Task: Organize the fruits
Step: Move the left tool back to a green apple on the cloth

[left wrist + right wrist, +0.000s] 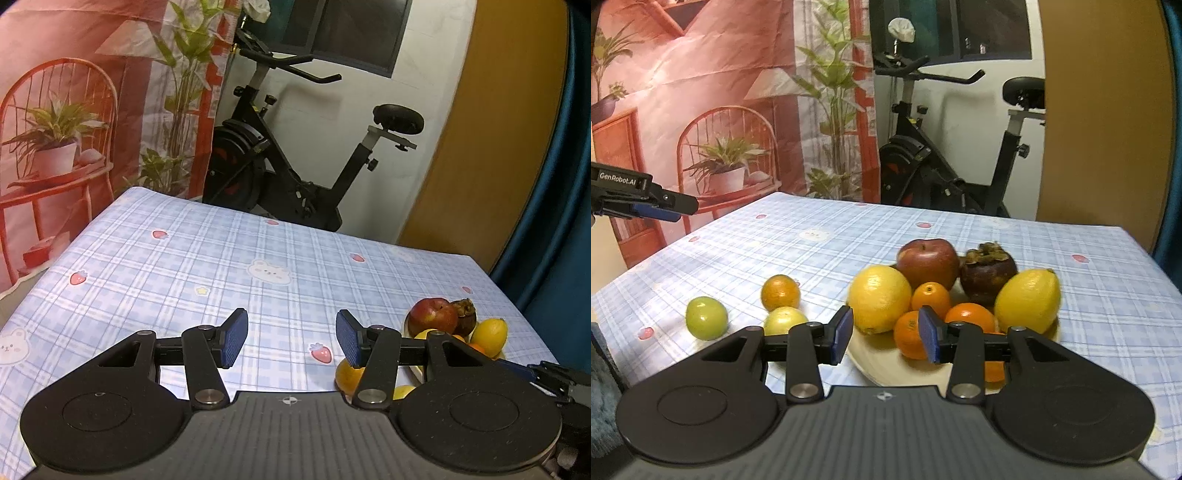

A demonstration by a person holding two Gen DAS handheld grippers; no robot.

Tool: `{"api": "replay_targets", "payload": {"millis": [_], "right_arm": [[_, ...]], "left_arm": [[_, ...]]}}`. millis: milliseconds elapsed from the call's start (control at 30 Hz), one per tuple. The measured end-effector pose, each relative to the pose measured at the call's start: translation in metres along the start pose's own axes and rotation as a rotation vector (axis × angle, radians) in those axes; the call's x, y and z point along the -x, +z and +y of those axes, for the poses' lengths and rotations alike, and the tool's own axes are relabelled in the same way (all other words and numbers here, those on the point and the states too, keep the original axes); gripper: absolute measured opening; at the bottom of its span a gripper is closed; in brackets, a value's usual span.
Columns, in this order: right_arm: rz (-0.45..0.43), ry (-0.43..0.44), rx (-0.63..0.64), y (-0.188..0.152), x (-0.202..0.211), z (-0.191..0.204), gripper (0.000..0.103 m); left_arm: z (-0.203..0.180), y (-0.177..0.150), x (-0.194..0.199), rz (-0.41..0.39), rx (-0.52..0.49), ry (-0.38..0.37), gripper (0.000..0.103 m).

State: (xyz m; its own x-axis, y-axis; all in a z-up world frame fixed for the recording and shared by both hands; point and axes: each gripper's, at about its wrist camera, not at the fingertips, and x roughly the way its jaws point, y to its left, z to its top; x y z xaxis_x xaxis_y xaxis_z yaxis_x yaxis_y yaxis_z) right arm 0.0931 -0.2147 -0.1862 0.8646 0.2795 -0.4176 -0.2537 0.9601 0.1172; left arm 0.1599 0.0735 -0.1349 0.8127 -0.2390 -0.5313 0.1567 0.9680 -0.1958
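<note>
A cream plate (pixel 886 363) holds a red apple (pixel 928 263), a dark mangosteen (pixel 988 271), two lemons (pixel 880 298) (pixel 1027 300) and several small oranges (pixel 931 297). Loose on the tablecloth to its left lie an orange (pixel 780 292), a green fruit (pixel 706 317) and a yellow-green fruit (pixel 785 320). My right gripper (pixel 885 334) is open and empty over the plate's near rim. My left gripper (pixel 291 338) is open and empty above bare cloth; the plate's apple (pixel 433 315) and a lemon (pixel 489 336) lie to its right, and a loose orange (pixel 349 376) is behind its right finger.
The table carries a blue checked cloth (pixel 207 266). An exercise bike (pixel 291 155) stands behind its far edge beside a printed pink backdrop (pixel 74 129). The left gripper's tip (pixel 657 203) shows at the left of the right wrist view.
</note>
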Motion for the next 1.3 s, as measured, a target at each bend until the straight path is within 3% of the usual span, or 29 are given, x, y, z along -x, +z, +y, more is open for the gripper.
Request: {"api": "replay_targets", "payload": {"millis": [400,600,700,1300], "right_arm": [[0.028,0.085,-0.038,0.035,-0.042,0.022,0.044],[0.067,0.106,0.016,0.019,-0.057,0.049,0.045],[0.088,0.117,0.013,0.009,-0.06,0.054,0.051],[0.148,0.147,-0.003,-0.002,-0.072,0.054,0.052]], "left_arm": [[-0.001,-0.021,-0.006,0.02,0.021,-0.023,0.055],[-0.008,-0.047,-0.015,0.094,-0.019,-0.034,0.056],[-0.008,-0.054,-0.02,0.133,-0.011,-0.067,0.056],[-0.013,-0.068,-0.037,0.218,-0.041,-0.07,0.056]]}}
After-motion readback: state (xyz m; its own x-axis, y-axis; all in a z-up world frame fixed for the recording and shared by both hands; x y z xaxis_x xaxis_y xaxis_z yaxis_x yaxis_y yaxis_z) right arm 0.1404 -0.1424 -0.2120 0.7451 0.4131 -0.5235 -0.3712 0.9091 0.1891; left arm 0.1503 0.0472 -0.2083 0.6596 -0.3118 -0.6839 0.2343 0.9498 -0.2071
